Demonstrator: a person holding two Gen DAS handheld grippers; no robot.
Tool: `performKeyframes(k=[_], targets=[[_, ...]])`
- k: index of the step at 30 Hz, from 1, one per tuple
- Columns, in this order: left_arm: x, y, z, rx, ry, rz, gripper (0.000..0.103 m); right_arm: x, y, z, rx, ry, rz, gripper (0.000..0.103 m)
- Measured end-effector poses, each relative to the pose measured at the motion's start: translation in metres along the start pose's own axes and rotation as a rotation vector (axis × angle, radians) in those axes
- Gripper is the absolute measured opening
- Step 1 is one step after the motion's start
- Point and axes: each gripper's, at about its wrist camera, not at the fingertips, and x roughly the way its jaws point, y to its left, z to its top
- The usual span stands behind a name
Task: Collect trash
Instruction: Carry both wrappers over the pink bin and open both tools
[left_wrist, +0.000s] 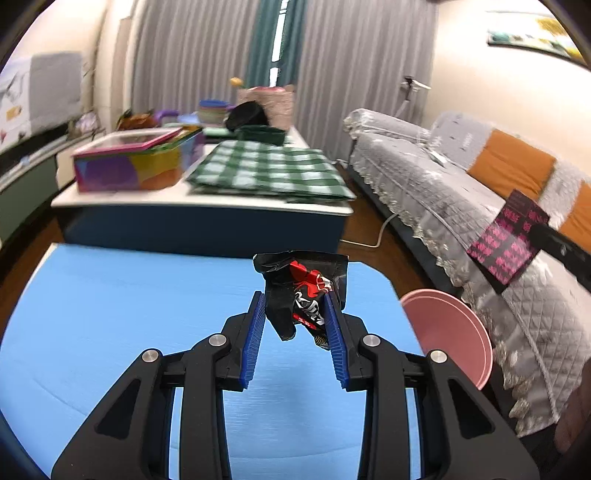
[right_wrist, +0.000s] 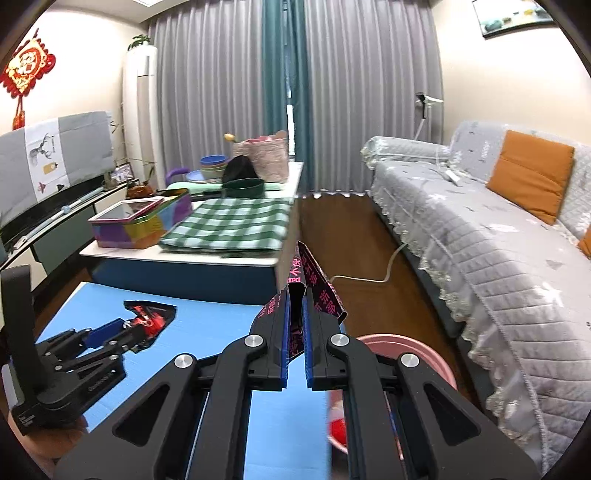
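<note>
My left gripper (left_wrist: 294, 299) is shut on a crumpled black-and-red snack wrapper (left_wrist: 303, 284), held up over the blue table top (left_wrist: 129, 302). The right wrist view shows that gripper (right_wrist: 122, 328) at the left with its wrapper (right_wrist: 151, 319). My right gripper (right_wrist: 295, 295) is shut on a black wrapper with pink characters (right_wrist: 317, 284), above the table's right edge. In the left wrist view this wrapper (left_wrist: 506, 240) hangs at the right. A pink bin (right_wrist: 399, 347) stands on the floor beside the table, below the right gripper, with something red (right_wrist: 338, 430) inside. The bin (left_wrist: 447, 332) lies right of the left gripper.
Beyond the blue table stands a low white table (right_wrist: 184, 260) with a green checked cloth (right_wrist: 229, 225), a colourful box (right_wrist: 140, 225) and bowls. A grey-covered sofa (right_wrist: 480, 251) runs along the right. A white cable (right_wrist: 384, 273) lies on the wooden floor between them.
</note>
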Motion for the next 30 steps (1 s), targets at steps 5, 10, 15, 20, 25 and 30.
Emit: performKeyframes(k=[5,10,15,20,25,30], targets=[[-0.002,-0.030,-0.003,0.041,-0.011,-0.050,0.032,-0.012,-0.031,0.003,-0.007,-0.017,-0.031,0.007],[0.000,-0.061,-0.001,0.068,-0.020,-0.099,0.032,-0.015,-0.062,0.006,-0.015,-0.026,-0.058,0.007],[0.004,-0.094,-0.002,0.106,-0.026,-0.149,0.032,-0.010,-0.090,0.004,-0.022,-0.027,-0.093,0.007],[0.016,-0.125,-0.006,0.162,-0.022,-0.186,0.032,0.005,-0.119,-0.009,0.035,-0.017,-0.128,0.007],[0.035,-0.147,-0.008,0.192,-0.013,-0.211,0.032,0.015,-0.135,-0.012,0.059,-0.023,-0.161,0.007],[0.050,-0.160,-0.009,0.210,-0.001,-0.217,0.032,0.036,-0.145,-0.015,0.067,-0.004,-0.173,0.007]])
